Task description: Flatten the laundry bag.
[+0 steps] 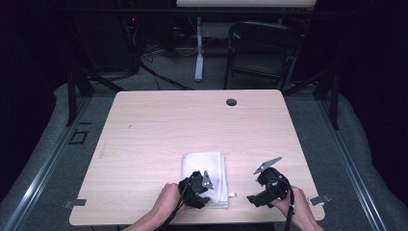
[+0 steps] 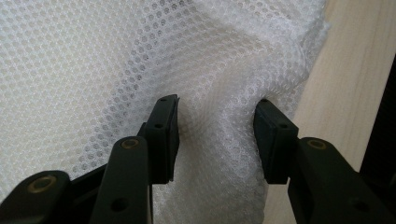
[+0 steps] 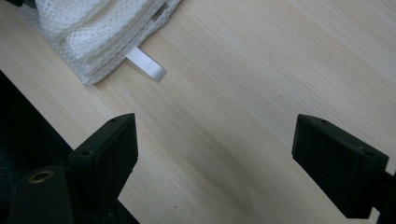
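2 grippers at near table edge. Left gripper (image 2: 217, 140): jaws part-open, straddling a raised pucker of white mesh cloth (image 2: 116, 60), both pads touching the fabric but not closed. Right gripper (image 3: 215, 158): jaws spread wide over bare wood, holding nothing. Cloth (image 1: 204, 168) is folded, roughly rectangular, honeycomb-weave and layered, lying on the light wood-grain table (image 1: 192, 120) near its front edge; a small white ribbon tab (image 3: 147, 65) sticks out of 1 corner.

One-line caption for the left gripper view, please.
Left gripper, jaws partly open, pressing into a bunched fold of white mesh cloth near the wooden table edge.
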`<state>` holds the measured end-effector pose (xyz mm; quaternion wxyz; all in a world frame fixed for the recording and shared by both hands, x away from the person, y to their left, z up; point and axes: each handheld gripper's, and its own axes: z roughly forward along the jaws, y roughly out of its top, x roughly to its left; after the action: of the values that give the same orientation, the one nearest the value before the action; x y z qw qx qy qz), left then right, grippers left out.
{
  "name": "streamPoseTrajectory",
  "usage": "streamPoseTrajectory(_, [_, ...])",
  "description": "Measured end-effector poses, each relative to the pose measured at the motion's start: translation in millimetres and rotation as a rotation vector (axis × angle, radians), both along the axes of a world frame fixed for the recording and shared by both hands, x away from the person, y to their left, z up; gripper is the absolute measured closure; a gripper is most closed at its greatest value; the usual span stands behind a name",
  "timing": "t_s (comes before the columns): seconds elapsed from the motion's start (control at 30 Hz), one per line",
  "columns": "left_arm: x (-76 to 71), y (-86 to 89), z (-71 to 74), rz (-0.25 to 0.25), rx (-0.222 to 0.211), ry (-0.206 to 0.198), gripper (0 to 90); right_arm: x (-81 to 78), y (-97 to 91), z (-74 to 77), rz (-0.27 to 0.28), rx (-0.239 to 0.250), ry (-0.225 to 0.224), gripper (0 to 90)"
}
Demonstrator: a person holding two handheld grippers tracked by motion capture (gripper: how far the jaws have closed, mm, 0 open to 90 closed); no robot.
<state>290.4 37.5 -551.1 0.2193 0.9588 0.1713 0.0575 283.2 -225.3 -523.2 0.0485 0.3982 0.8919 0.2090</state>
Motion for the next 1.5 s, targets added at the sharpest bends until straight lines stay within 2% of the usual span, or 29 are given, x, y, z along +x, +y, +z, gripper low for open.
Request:
streamPoseTrajectory(0.07, [2.1, 2.0, 0.4, 0.007, -0.012, 0.013, 59.1, -0.6, 1.7, 0.2, 0.008, -0.005, -0.001, 15.6])
streamPoseTrajectory(0.13, [5.7, 4.2, 0.2, 0.018, -0.024, 0.049, 61.5, -1.7, 6.3, 1.1, 0.029, -0.013, -0.009, 24.3])
streamPoseTrajectory(0.17, [9.9, 6.7, 0.5, 0.032, -0.046, 0.081, 62.4, -2.6, 8.5, 0.9, 0.03, 0.006, -0.01, 27.8])
streamPoseTrajectory(0.23, [11.6, 7.6, 0.4, 0.036, -0.052, 0.093, 62.4, -2.8, 10.1, 1.1, 0.041, 0.004, -0.016, 31.1])
streamPoseTrajectory(0.27, [13.7, 8.9, 0.6, 0.034, -0.062, 0.11, 62.4, -3.6, 12.3, 1.3, 0.044, 0.008, -0.022, 34.8])
streamPoseTrajectory(0.3, [14.4, 9.5, 0.5, 0.04, -0.071, 0.116, 62.5, -4.8, 16.6, 1.7, 0.057, 0.006, -0.032, 42.9])
streamPoseTrajectory(0.37, [14.4, 10.1, 0.7, 0.045, -0.074, 0.114, 63.1, -6.3, 21.4, 2.9, 0.076, 0.012, -0.036, 55.4])
streamPoseTrajectory(0.4, [14.1, 9.7, 1.0, 0.044, -0.073, 0.108, 63.1, -6.3, 21.4, 2.9, 0.076, 0.012, -0.036, 55.4])
streamPoseTrajectory(0.43, [13.2, 8.9, 1.1, 0.044, -0.073, 0.095, 63.4, -7.3, 24.8, 2.8, 0.08, 0.019, -0.037, 63.1])
streamPoseTrajectory(0.47, [12.8, 8.5, 1.1, 0.043, -0.071, 0.091, 64.7, -9.4, 34.5, 1.2, 0.112, 0.011, -0.028, 72.3])
streamPoseTrajectory(0.57, [11.9, 8.7, 2.0, 0.042, -0.075, 0.083, 66.9, -12.1, 48.9, -2.3, 0.147, -0.006, -0.029, 80.1])
streamPoseTrajectory(0.6, [12.0, 8.8, 2.3, 0.038, -0.074, 0.078, 66.9, -12.1, 48.9, -2.3, 0.147, -0.006, -0.029, 80.1])
streamPoseTrajectory(0.63, [11.9, 9.1, 2.8, 0.035, -0.076, 0.074, 68.5, -11.7, 56.7, -4.5, 0.171, -0.013, -0.034, 84.4])
streamPoseTrajectory(0.83, [11.3, 10.1, 4.8, 0.02, -0.088, 0.061, 74.7, -7.9, 67.0, -9.4, 0.19, -0.036, -0.029, 89.7])
streamPoseTrajectory(0.87, [11.3, 10.3, 4.9, 0.02, -0.09, 0.06, 75.3, -8.1, 68.2, -10.2, 0.184, -0.021, -0.036, 89.8])
streamPoseTrajectory(0.93, [11.4, 10.6, 5.5, 0.013, -0.091, 0.057, 75.7, -7.1, 69.2, -9.1, 0.192, -0.033, -0.036, 89.8])
streamPoseTrajectory(0.97, [11.3, 10.5, 5.6, 0.012, -0.091, 0.057, 75.8, -6.3, 71.1, -9.6, 0.188, -0.017, -0.033, 89.9])
streamPoseTrajectory(1.2, [11.8, 10.8, 5.3, -0.007, -0.085, 0.066, 75.4, -1.8, 82.0, -11.1, 0.196, 0.002, -0.039, 89.9])
streamPoseTrajectory(1.3, [11.7, 9.8, 4.4, -0.018, -0.075, 0.064, 73.4, 1.4, 85.3, -12.0, 0.195, 0.014, -0.03, 89.8])
streamPoseTrajectory(1.5, [10.9, 8.4, 4.4, -0.051, -0.077, 0.079, 58.5, 7.7, 88.6, -16.7, 0.182, 0.043, -0.022, 89.7])
